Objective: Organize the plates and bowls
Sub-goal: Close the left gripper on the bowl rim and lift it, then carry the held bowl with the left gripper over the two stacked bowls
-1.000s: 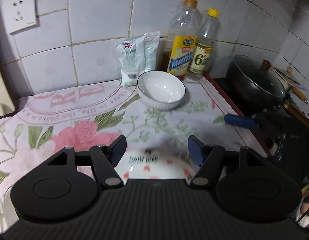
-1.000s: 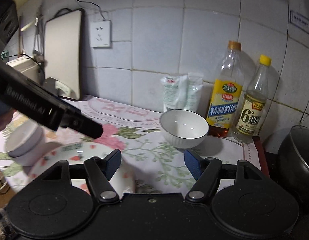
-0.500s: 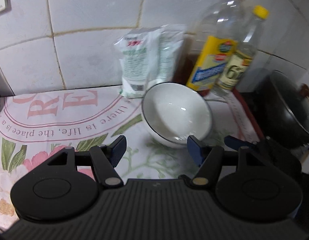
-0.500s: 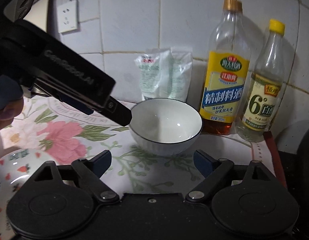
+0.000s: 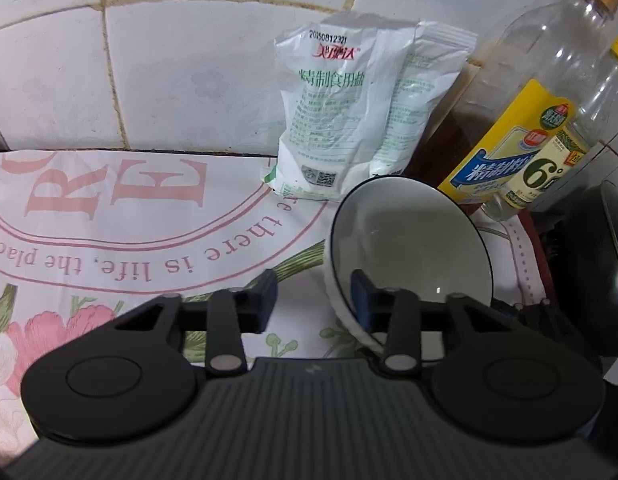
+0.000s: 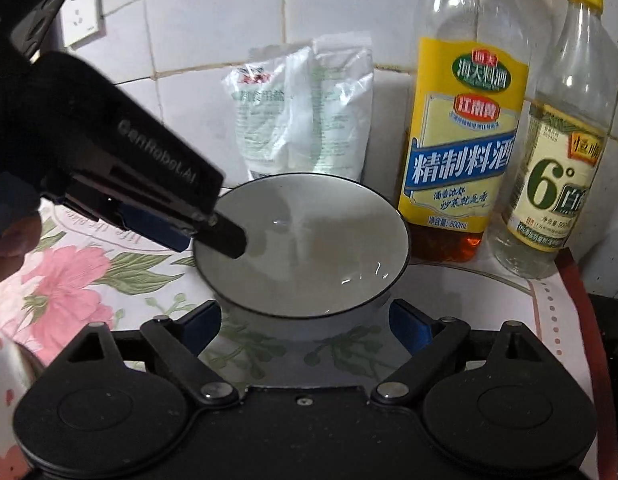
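Note:
A white bowl with a dark rim (image 6: 305, 244) stands on the flowered cloth near the wall; it also shows in the left wrist view (image 5: 409, 240). My left gripper (image 5: 313, 300) is open and straddles the bowl's left rim, one finger inside the bowl and one outside. It appears in the right wrist view as a black body (image 6: 121, 160) reaching over the rim. My right gripper (image 6: 305, 326) is open and empty, just in front of the bowl, its fingers to either side of the bowl's near wall.
Salt bags (image 5: 349, 120) lean on the tiled wall behind the bowl. A cooking wine bottle (image 6: 465, 132) and a vinegar bottle (image 6: 557, 152) stand to the right. A black wok (image 5: 601, 272) sits at far right. A strawberry-patterned plate edge (image 6: 5, 380) lies at left.
Both grippers have moved forward to the bowl. The left gripper's fingers have narrowed and now straddle the bowl's left rim. The right gripper has come close in front of the bowl.

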`<state>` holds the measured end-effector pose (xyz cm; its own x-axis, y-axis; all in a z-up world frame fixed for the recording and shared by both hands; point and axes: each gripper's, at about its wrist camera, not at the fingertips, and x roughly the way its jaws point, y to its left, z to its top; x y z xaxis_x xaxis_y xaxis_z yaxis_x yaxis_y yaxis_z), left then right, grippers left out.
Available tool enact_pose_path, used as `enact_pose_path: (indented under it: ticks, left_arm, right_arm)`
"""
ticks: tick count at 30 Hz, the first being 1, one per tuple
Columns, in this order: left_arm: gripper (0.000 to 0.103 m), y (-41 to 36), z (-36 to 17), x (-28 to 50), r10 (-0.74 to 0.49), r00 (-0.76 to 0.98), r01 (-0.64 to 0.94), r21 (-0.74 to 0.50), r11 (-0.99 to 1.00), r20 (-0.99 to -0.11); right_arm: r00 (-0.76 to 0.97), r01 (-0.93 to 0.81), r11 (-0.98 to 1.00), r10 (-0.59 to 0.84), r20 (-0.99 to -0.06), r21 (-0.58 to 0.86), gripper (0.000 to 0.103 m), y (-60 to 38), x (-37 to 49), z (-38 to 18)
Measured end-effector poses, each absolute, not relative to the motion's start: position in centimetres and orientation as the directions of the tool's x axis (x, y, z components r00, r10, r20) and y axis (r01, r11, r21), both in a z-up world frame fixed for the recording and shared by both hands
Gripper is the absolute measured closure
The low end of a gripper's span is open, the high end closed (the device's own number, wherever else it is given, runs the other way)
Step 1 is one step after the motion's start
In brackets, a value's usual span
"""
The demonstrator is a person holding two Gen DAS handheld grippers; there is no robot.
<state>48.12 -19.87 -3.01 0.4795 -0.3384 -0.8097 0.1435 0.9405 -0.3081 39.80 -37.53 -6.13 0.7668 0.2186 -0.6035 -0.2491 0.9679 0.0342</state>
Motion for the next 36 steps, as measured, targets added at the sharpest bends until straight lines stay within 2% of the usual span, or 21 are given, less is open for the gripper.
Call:
enact_pose_path:
  ticks: [3, 4, 10, 23, 36]
  left_arm:
    - [0.088, -19.6, -3.4, 48.4, -0.407, 0.444, 0.138, -0.387, 0.911, -0.799]
    - [0.089, -19.6, -3.4, 48.4, -0.415, 0.436, 0.135, -0.398, 0.907, -0.799]
    - [0.090, -20.4, -2.8, 46.9, -0.358, 0.456, 0.187, -0.306, 0.933, -0.814]
    - [0.090, -18.6, 1.7, 40.6, -0.322, 0.452, 0.281, -0.210, 0.936, -0.832]
    - [0.089, -13.8, 7.7, 31.7, -0.386, 0.492, 0.395, -0.195, 0.898, -0.781]
  right_arm:
    - [0.758, -0.254, 0.965, 0.237, -0.608, 0.059, 0.007, -37.7, 40.6, -6.7]
    - [0.758, -0.256, 0.965, 0.239, -0.607, 0.060, 0.007, -37.6, 40.7, -6.9]
    - [0.781, -0.270, 0.961, 0.257, -0.569, 0.062, 0.008, -36.6, 39.6, -7.4]
    - [0.765, -0.306, 0.952, 0.263, -0.588, 0.027, 0.008, -33.8, 33.8, -3.4]
    - [0.784, -0.238, 0.971, 0.203, -0.587, 0.018, 0.008, -29.3, 25.1, 2.2]
